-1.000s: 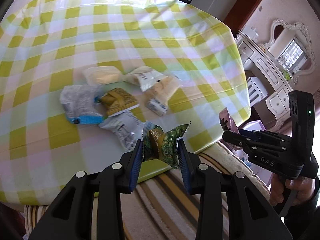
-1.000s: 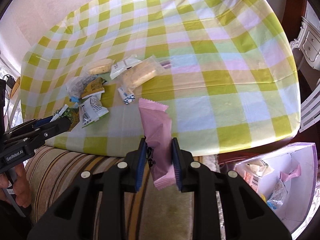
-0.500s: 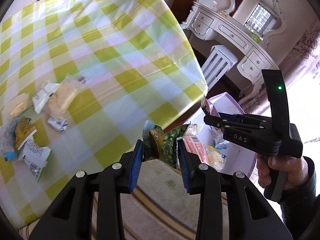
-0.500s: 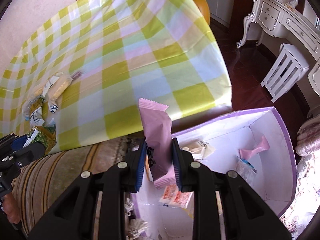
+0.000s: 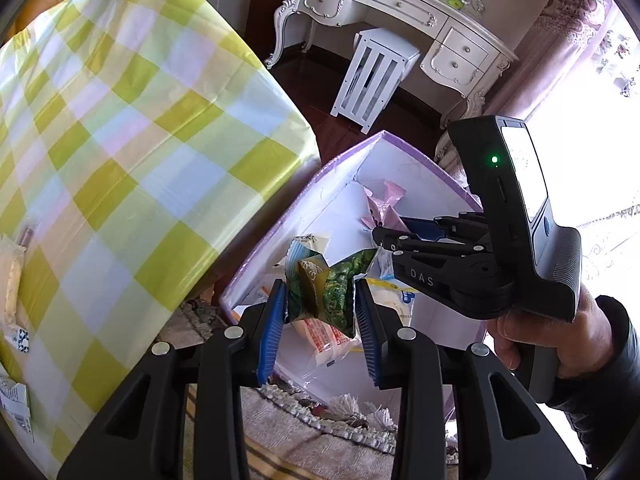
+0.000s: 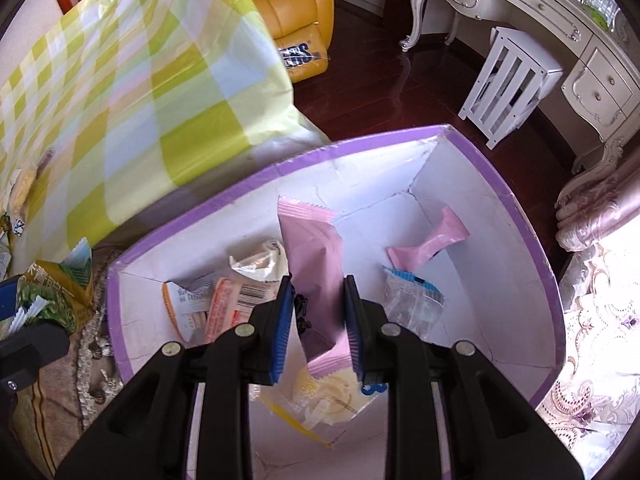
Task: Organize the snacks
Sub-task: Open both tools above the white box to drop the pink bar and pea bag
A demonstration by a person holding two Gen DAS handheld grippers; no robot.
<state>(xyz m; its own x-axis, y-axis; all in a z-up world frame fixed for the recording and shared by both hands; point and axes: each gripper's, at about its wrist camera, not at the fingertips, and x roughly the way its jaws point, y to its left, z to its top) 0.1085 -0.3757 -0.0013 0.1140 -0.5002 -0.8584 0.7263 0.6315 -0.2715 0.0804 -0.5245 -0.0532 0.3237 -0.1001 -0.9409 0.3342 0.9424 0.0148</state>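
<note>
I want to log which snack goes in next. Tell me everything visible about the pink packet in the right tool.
The pink packet is a matte foil-like pouch with a zigzag-crimped top edge and dark print low down. It stands nearly upright, creased, pinched between the right tool's blue pads, hanging above the open purple-rimmed box.

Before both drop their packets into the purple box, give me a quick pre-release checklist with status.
1. Right gripper fingers clamp the pink packet: ok.
2. Left gripper fingers clamp the green packet: ok.
3. Pink packet is over the purple box opening: ok.
4. Green packet is over the opening: the left wrist view suggests yes, but in the right wrist view it sits beside the rim: cannot tell.
5. Free floor space remains in the box: ok.
6. The two grippers are apart, not touching: ok.
</note>
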